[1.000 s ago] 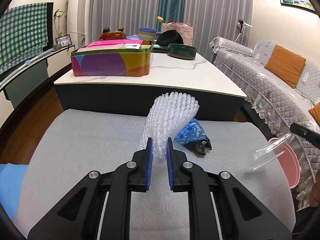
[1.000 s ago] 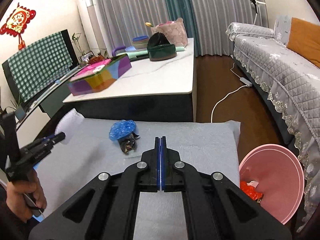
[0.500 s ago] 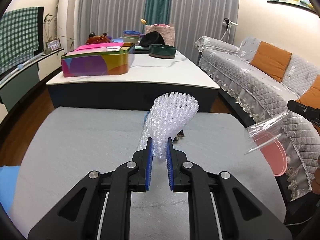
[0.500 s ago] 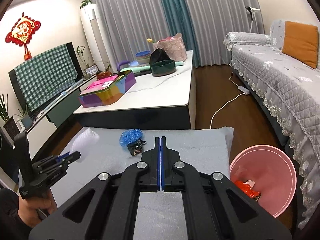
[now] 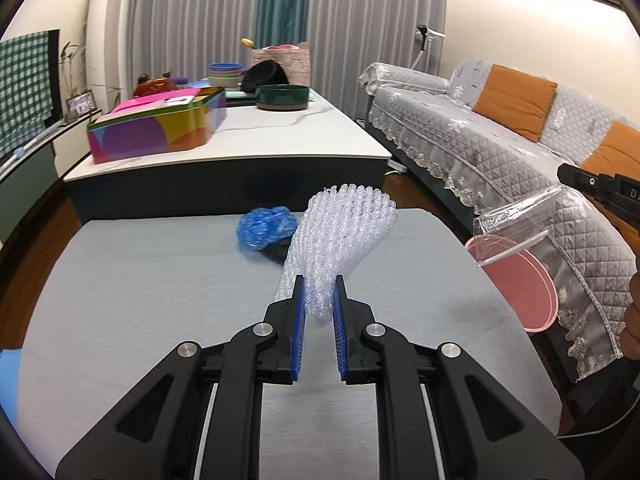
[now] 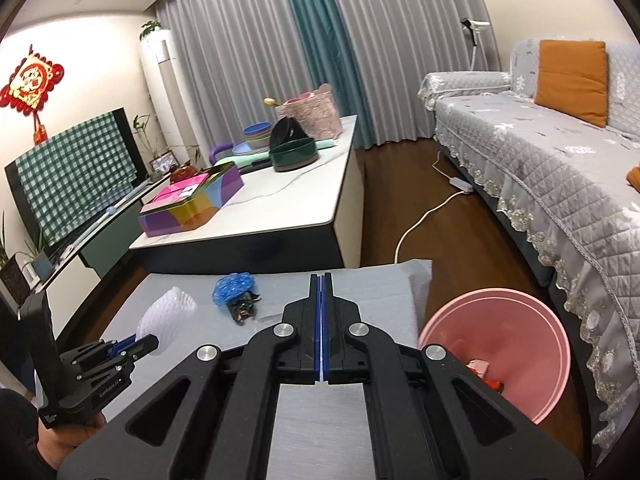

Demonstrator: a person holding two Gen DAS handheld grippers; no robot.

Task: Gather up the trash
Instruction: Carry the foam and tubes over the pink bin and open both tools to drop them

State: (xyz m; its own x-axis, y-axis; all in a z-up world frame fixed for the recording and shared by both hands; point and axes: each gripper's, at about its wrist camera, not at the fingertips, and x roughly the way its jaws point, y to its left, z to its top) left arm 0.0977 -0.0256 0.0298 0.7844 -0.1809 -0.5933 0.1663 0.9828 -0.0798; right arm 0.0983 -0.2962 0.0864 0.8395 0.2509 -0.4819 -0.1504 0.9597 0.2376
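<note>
Both grippers carry trash toward the bin; the left gripper (image 5: 319, 280) has its blue pads pinched narrow on the lower end of a white foam net sleeve (image 5: 344, 236), which stands up and fans out above the jaws, clear of the grey table cover (image 5: 140, 280); the right gripper (image 6: 322, 280) has its jaws pressed fully together, and the left wrist view shows a clear plastic bag (image 5: 516, 220) hanging from its tip, right over the near rim of the pink bin (image 5: 532, 280). That bin (image 6: 496, 344) stands on the floor just off the table's right edge, beside the sofa (image 6: 560, 184), with some red scraps already at its bottom. To do this step well, I judge that the bag should be carried over the middle of the bin's mouth before the jaws part, since a film this light may drift or cling to a pad; the sleeve should follow the same way, held firmly, as it is springy and could slip out; the two tools should not crowd each other above the rim. One more piece, a crumpled blue wrapper (image 5: 266, 230) with something dark beside it, lies on the cover near the far edge, yet to be picked up.
</note>
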